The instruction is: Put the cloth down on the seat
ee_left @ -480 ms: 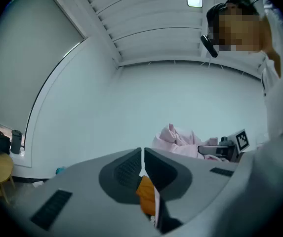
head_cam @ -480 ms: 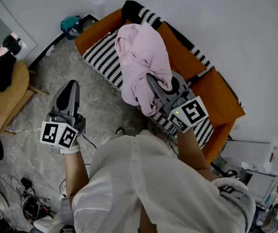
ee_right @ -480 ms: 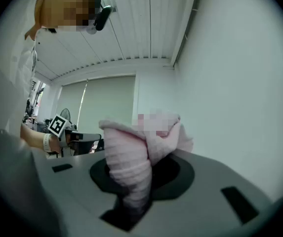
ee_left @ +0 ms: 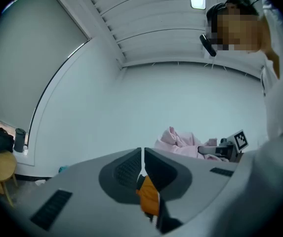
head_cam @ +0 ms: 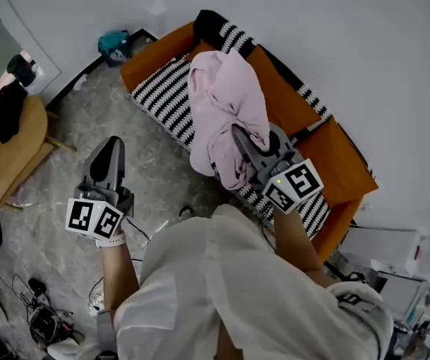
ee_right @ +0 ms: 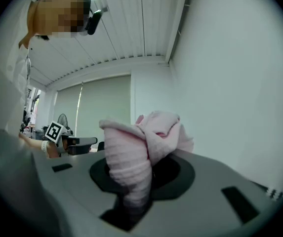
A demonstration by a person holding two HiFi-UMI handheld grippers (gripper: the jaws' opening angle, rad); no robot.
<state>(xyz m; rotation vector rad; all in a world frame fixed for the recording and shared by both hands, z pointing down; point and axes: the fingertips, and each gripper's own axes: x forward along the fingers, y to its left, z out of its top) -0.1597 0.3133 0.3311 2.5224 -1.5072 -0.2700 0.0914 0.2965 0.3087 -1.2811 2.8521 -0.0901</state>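
Holding a pink cloth [head_cam: 226, 111] above the striped seat [head_cam: 162, 96].
Right gripper [head_cam: 246, 142] clamps the bunch, long axis pointing away from the person; left gripper [head_cam: 111, 147] closed, empty.

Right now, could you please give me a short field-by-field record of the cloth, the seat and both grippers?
cloth: pink, bunched, held up over the seat
seat: striped black-and-white cushion on an orange sofa
right gripper: shut on the cloth
left gripper: jaws together, nothing between them, out over the floor
task state: cloth gripped, not yet released
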